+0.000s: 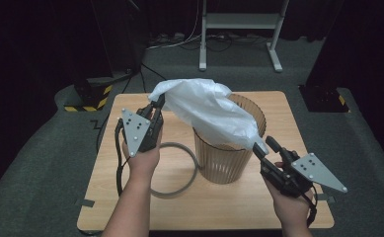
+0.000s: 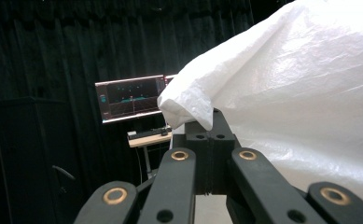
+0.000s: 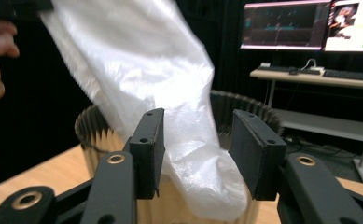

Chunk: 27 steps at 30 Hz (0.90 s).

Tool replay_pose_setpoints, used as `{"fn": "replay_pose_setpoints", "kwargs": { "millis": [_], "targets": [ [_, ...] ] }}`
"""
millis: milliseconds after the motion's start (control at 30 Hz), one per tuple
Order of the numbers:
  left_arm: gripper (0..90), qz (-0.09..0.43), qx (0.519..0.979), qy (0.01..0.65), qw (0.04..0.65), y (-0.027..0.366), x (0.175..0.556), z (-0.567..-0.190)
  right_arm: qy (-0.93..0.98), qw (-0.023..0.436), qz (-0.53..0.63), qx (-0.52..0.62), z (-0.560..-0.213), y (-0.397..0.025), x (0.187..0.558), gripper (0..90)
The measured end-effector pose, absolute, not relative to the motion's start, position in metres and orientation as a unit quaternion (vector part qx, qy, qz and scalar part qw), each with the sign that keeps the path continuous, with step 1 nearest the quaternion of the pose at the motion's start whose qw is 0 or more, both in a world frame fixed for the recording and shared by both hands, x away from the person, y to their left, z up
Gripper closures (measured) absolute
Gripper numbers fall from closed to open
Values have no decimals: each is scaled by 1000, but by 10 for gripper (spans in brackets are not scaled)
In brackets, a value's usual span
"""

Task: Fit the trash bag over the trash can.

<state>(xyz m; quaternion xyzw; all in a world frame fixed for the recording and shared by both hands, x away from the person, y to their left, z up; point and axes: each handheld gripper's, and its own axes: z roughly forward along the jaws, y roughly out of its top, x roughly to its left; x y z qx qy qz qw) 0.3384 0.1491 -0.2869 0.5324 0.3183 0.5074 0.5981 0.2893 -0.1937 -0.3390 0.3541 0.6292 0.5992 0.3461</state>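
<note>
A white plastic bag point(image 1: 204, 108) is stretched slantwise over a ribbed, translucent brown bin point(image 1: 224, 165) that stands on the wooden table point(image 1: 219, 202). My left gripper point(image 1: 157, 104) is shut on the bag's upper left corner, held above the table to the left of the bin. In the left gripper view the closed gripper point(image 2: 209, 135) pinches a fold of the bag point(image 2: 300, 93). My right gripper point(image 1: 262, 146) is open at the bin's near right rim, by the bag's lower end. Seen along the right gripper point(image 3: 198, 140), the bag point(image 3: 137, 60) hangs between the jaws, over the bin point(image 3: 90, 130).
A grey ring point(image 1: 173, 192) lies flat on the table left of the bin, under my left forearm. Behind the table stand a white frame point(image 1: 239, 22) and black equipment with a striped base point(image 1: 93, 96). Monitors point(image 3: 286, 25) sit on a desk farther off.
</note>
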Motion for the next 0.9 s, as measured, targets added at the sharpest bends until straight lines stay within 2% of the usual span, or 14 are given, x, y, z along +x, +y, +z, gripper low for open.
{"fn": "replay_pose_setpoints", "kwargs": {
  "millis": [133,233,300,400,467,600,800,900],
  "targets": [
    [899,513,524,320,600,156,335,-283,653,334,585,347,-338,-183,304,778],
    [899,519,516,317,603,162,330,-279,659,342,571,350,-327,-178,322,852],
    [900,525,514,311,602,162,326,-277,657,348,566,355,-320,-177,335,838],
    [899,531,516,302,600,159,322,-278,657,341,562,370,-314,-179,349,741],
    [900,527,523,295,601,153,320,-281,655,339,564,371,-315,-182,348,671],
    [900,522,553,278,588,130,323,-292,650,334,572,373,-321,-187,339,597],
    [899,504,594,260,570,98,330,-308,643,334,580,373,-326,-195,326,552],
    [899,498,596,262,573,89,333,-309,643,330,591,358,-324,-193,321,540]
  ]
}}
